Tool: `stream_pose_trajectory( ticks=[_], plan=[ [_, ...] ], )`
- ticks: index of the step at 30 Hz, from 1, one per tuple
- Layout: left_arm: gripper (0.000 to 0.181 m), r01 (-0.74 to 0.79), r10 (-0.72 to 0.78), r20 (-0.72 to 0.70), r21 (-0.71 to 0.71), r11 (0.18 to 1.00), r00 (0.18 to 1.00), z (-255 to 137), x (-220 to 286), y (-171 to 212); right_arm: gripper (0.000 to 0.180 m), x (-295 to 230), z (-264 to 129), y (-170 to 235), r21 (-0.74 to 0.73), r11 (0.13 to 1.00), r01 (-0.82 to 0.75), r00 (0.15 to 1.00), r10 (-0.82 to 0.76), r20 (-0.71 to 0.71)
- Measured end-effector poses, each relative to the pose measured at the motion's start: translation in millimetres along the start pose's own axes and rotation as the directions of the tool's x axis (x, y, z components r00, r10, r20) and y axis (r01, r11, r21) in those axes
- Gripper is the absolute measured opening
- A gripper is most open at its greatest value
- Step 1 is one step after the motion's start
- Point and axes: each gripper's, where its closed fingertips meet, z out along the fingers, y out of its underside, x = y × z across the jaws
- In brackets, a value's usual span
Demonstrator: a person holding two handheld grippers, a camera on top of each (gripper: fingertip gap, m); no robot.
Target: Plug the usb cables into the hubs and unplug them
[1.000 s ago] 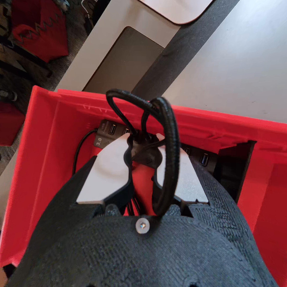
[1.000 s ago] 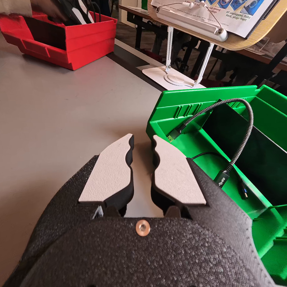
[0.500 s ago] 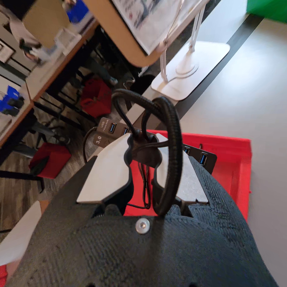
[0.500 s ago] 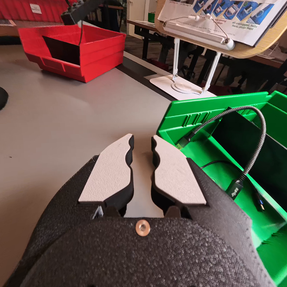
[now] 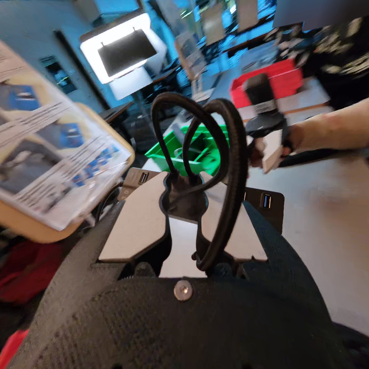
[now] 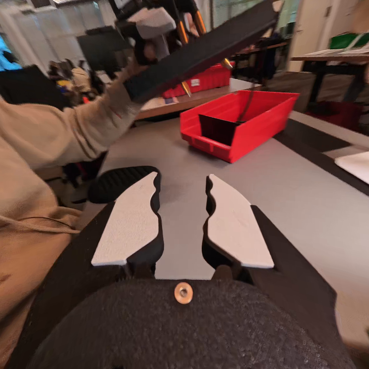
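**A:** Black hub [image 5: 259, 207], cables [image 5: 229, 159] looped out of it, is clamped in the left gripper [image 5: 184, 179], up in the air. Tips?

**B:** Set it flat on the grey table [image 6: 259, 189] first. Right gripper [image 6: 182, 179] is spread apart, empty; I'd pull plugs straight out.

The left claw [image 5: 184, 179] is raised well above the table, its 2 fingers [image 5: 139, 215] pinched on something dark held between the tips. The right claw [image 6: 182, 183] hangs low over the table, its 2 fingers [image 6: 233, 221] spread apart with nothing between them. A beige-sleeved arm [image 6: 60, 129] reaches up at the left.
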Motion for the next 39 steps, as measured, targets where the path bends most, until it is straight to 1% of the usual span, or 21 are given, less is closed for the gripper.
stream_pose_trajectory(
  ticks=[2, 4, 6, 8, 10, 12, 13, 14, 15, 16, 17, 19, 21, 23, 25, 27, 29, 31, 34, 36, 39],
  plan=[
    [0.024, 0.032, -0.028, -0.081, 0.052, 0.998, 0.996, 13, 27, -1, 0.047, -15, 14, -5, 0.019, 0.996, -0.083, 0.991, 0.08, 0.108],
    [0.024, 0.044, -0.035, -0.123, 0.072, 0.996, 0.992, 25, 49, 5, 0.054, -26, 24, -8, 0.025, 0.976, -0.217, 0.957, 0.208, 0.2],
    [0.024, 0.019, -0.012, -0.125, 0.062, 0.998, 0.992, 39, 69, 16, 0.058, -31, 31, -7, 0.027, 0.93, -0.366, 0.9, 0.346, 0.265],
    [0.024, -0.001, 0.006, -0.114, 0.036, 0.999, 0.993, 53, 85, 29, 0.057, -31, 39, -1, 0.016, 0.884, -0.468, 0.846, 0.443, 0.295],
    [0.024, -0.024, 0.024, -0.093, 0.001, 1.0, 0.995, 66, 96, 42, 0.052, -33, 45, 11, -0.025, 0.859, -0.512, 0.811, 0.493, 0.317],
    [0.025, -0.041, 0.038, -0.077, -0.028, 0.999, 0.996, 77, 106, 52, 0.037, -29, 50, 23, -0.035, 0.848, -0.529, 0.804, 0.514, 0.298],
    [0.024, -0.045, 0.041, -0.082, -0.044, 0.998, 0.996, 81, 110, 57, 0.035, -28, 51, 28, -0.05, 0.841, -0.538, 0.793, 0.526, 0.308],
    [0.018, -0.042, 0.037, -0.099, -0.05, 0.998, 0.994, 83, 114, 58, 0.034, -27, 49, 29, -0.052, 0.829, -0.557, 0.772, 0.539, 0.335],
    [0.017, -0.024, 0.02, -0.117, -0.038, 0.999, 0.993, 83, 118, 56, 0.033, -27, 46, 28, -0.047, 0.823, -0.566, 0.754, 0.54, 0.374],
    [0.023, -0.003, 0.0, -0.14, -0.021, 1.0, 0.99, 80, 121, 51, 0.032, -27, 41, 25, -0.041, 0.821, -0.569, 0.74, 0.533, 0.41],
    [0.032, 0.024, -0.026, -0.172, -0.015, 1.0, 0.985, 77, 123, 46, 0.031, -27, 35, 22, -0.035, 0.826, -0.562, 0.736, 0.519, 0.434],
    [0.051, 0.104, -0.104, -0.246, -0.014, 0.994, 0.964, 67, 126, 37, 0.031, -31, 23, 15, -0.023, 0.87, -0.493, 0.764, 0.446, 0.467],
    [0.057, 0.183, -0.159, -0.339, 0.041, 0.982, 0.927, 54, 129, 24, 0.031, -38, 11, 6, -0.002, 0.92, -0.392, 0.799, 0.341, 0.495],
    [0.059, 0.239, -0.204, -0.43, 0.028, 0.971, 0.879, 44, 131, 24, 0.031, -45, 2, -1, 0.019, 0.945, -0.326, 0.811, 0.269, 0.519],
    [0.063, 0.255, -0.219, -0.518, -0.002, 0.967, 0.827, 36, 137, 28, 0.031, -49, -4, -1, 0.018, 0.963, -0.268, 0.824, 0.219, 0.522],
    [0.066, 0.259, -0.243, -0.596, -0.061, 0.964, 0.765, 28, 144, 37, 0.03, -51, -11, 0, 0.029, 0.976, -0.216, 0.833, 0.169, 0.526],
    [0.065, 0.249, -0.243, -0.613, -0.077, 0.965, 0.752, 22, 140, 44, 0.029, -49, -19, 0, 0.037, 0.983, -0.178, 0.842, 0.133, 0.522],
    [0.065, 0.291, -0.267, -0.618, -0.064, 0.955, 0.739, 17, 132, 43, 0.028, -51, -26, 5, 0.02, 0.992, -0.122, 0.842, 0.093, 0.531],
    [0.061, 0.357, -0.313, -0.606, -0.05, 0.933, 0.732, 23, 125, 44, 0.028, -62, -31, 7, 0.013, 0.995, -0.095, 0.811, 0.07, 0.582],
    [0.062, 0.385, -0.342, -0.629, -0.073, 0.92, 0.698, 33, 136, 47, 0.028, -69, -28, 10, 0.003, 0.995, -0.099, 0.79, 0.077, 0.609],
    [0.061, 0.367, -0.347, -0.666, -0.117, 0.923, 0.66, 47, 160, 52, 0.028, -76, -23, 15, -0.013, 0.993, -0.119, 0.76, 0.099, 0.642]
  ],
)
